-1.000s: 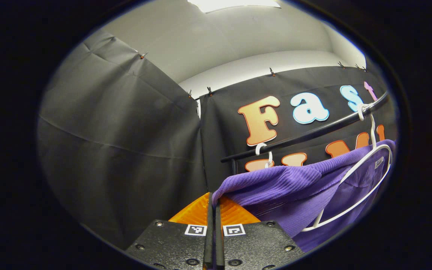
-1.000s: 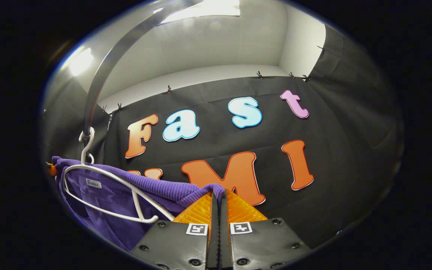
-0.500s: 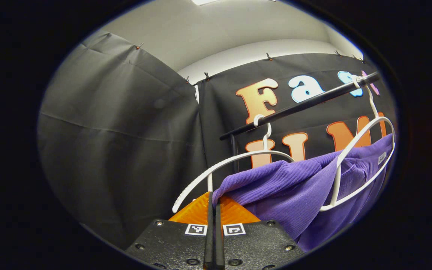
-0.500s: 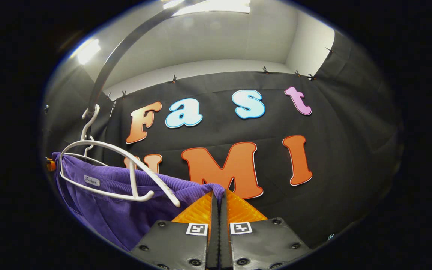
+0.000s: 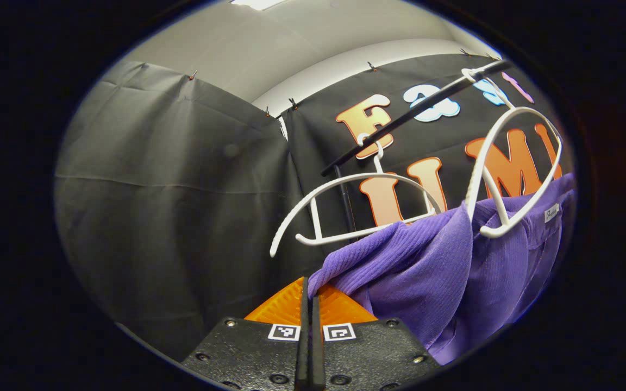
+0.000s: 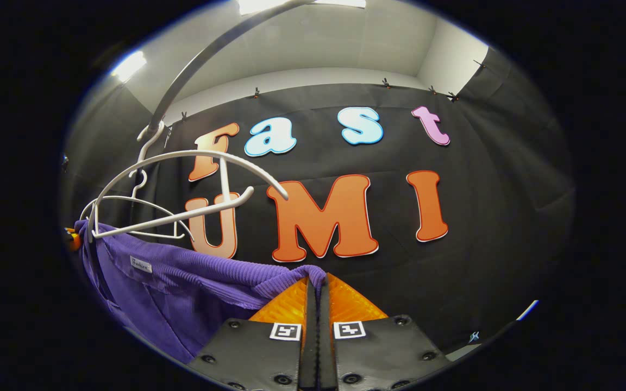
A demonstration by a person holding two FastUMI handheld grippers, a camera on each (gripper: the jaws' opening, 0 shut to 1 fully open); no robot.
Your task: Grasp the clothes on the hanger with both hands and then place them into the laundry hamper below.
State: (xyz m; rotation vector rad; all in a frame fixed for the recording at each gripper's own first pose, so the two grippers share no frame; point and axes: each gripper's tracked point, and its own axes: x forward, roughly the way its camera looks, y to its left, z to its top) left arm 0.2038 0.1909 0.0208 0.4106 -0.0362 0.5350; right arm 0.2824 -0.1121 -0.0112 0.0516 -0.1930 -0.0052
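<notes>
Both pinched tight on the purple garment (image 5: 427,266) — left gripper (image 5: 307,304) on one shoulder edge, right gripper (image 6: 315,296) on the other. Slung between them just below the white hangers (image 6: 182,184) on the rail (image 5: 416,111). Hamper presumably straight down — lower evenly.

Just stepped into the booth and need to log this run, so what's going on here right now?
A person is working two handheld grippers, and each is pinching an end of a purple garment. The left gripper and the right gripper are both shut on its ribbed edge. The cloth hangs below two white hangers that remain hooked on the black rail, so it looks pulled free of them. The hamper is not reached yet.
</notes>
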